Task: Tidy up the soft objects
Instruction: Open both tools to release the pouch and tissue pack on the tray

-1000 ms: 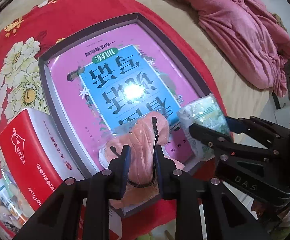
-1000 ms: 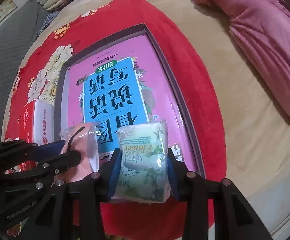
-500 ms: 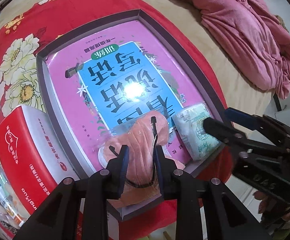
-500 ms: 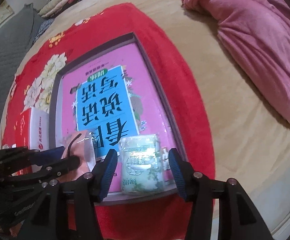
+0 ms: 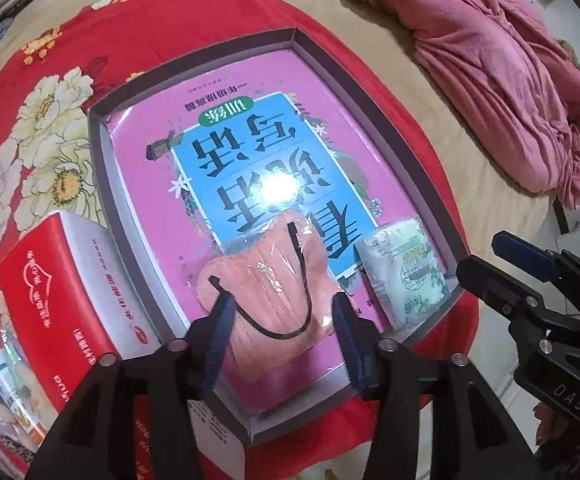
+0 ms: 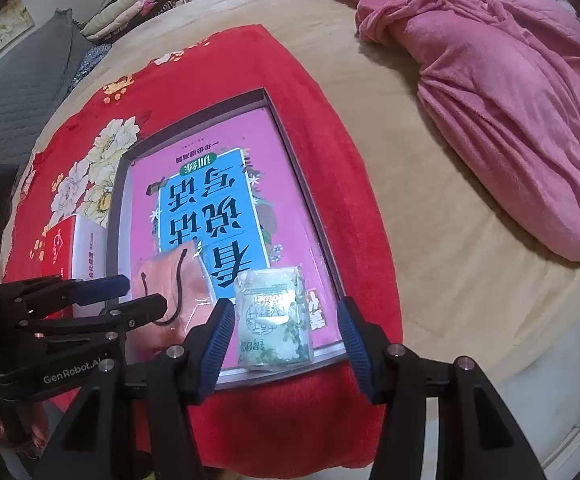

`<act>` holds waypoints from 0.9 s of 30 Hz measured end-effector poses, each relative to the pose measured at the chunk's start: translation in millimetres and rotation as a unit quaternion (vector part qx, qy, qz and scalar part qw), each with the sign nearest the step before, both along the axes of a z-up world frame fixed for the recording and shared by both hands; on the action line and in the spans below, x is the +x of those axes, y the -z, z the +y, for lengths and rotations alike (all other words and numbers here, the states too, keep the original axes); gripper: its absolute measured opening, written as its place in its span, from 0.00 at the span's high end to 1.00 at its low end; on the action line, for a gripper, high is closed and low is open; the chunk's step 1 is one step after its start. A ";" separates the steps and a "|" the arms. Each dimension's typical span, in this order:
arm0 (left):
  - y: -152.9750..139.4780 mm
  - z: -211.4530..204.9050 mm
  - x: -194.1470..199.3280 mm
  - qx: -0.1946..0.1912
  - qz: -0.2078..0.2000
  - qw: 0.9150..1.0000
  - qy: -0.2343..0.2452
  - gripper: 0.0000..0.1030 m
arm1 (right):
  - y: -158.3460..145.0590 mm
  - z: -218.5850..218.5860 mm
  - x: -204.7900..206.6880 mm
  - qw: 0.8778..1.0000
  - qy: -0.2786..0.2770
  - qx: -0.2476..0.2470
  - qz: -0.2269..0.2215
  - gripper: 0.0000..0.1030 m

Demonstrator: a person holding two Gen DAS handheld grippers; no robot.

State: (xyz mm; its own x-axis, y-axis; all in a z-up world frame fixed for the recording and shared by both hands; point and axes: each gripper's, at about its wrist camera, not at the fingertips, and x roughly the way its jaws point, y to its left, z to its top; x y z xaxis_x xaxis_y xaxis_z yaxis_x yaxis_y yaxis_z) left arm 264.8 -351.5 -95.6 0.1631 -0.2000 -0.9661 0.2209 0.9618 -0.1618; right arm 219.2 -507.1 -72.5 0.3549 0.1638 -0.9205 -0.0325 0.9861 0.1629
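- Tray [image 5: 102, 184]: shallow grey-walled tray lying on a red floral cloth [image 5: 150, 20] spread over a beige bed surface [image 6: 430, 208]; a pink and blue book cover [image 5: 250, 152] fills its floor.
- Mask packet [image 5: 274, 280]: salmon-pink mask with black ear loops in clear wrap, lying flat at the tray's near edge, toward its near-left corner.
- Left gripper [image 5: 282, 320]: jaws have just been opening and now stand well apart, one on each side of the mask packet; the pads do not press on it.
- Tissue pack [image 6: 274, 316]: green-and-white printed soft pack, lying flat inside the tray at its near-right corner, just beside the mask packet and apart from it.
- Right gripper [image 6: 286, 328]: jaws have just been opening; they stand apart, with a visible gap between each pad and the tissue pack below, so nothing is held.
- Red and white box [image 5: 54, 292]: stands on the cloth just outside the tray's left wall.
- Pink blanket [image 6: 510, 100]: bunched on the bed surface, well apart from the tray, off its far-right corner.
- Small bottles [image 5: 6, 384]: seen at the left gripper view's lower-left margin; detail too blurred to read.
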 end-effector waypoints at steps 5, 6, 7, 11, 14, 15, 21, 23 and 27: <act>-7.4 1.6 -3.2 0.001 -0.010 1.000 0.003 0.43 | -4.4 -0.2 -2.4 1.000 0.005 -0.001 -0.005 0.49; -9.1 1.8 -3.8 0.001 -0.012 1.000 0.001 0.40 | -5.4 -0.5 -3.4 1.000 0.006 0.000 -0.005 0.49; -11.9 2.9 -4.6 0.001 -0.016 1.000 0.000 0.39 | -6.5 -0.5 -4.3 1.000 0.006 0.000 -0.006 0.49; -24.0 8.4 -11.2 -0.006 -0.037 0.999 -0.004 0.38 | -11.9 -0.8 -8.8 1.000 0.010 0.000 -0.010 0.49; -32.8 10.6 -16.3 -0.010 -0.049 0.999 -0.004 0.37 | -16.2 -1.7 -12.6 1.000 0.017 0.000 -0.015 0.48; -36.8 11.6 -19.1 -0.011 -0.055 0.998 -0.004 0.34 | -17.6 -2.0 -13.5 1.000 0.019 -0.001 -0.017 0.48; -52.5 15.3 -32.8 -0.012 -0.078 0.997 0.005 0.29 | -31.0 0.0 -19.9 0.999 0.029 -0.002 -0.032 0.48; -58.0 17.1 -37.8 -0.007 -0.094 0.996 0.008 0.28 | -34.4 2.1 -21.2 0.999 0.028 -0.003 -0.035 0.48; -66.7 26.3 -46.5 -0.020 -0.106 0.994 0.009 0.28 | -43.8 7.6 -26.7 0.999 0.028 -0.004 -0.044 0.48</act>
State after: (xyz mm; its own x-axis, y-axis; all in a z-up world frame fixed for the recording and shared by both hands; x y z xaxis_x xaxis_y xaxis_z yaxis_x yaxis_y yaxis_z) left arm 218.3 -325.2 -28.9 0.3580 -0.2425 -0.9017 0.2713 0.9510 -0.1481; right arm 192.5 -499.5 -28.6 0.4431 0.1333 -0.8865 0.0096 0.9881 0.1533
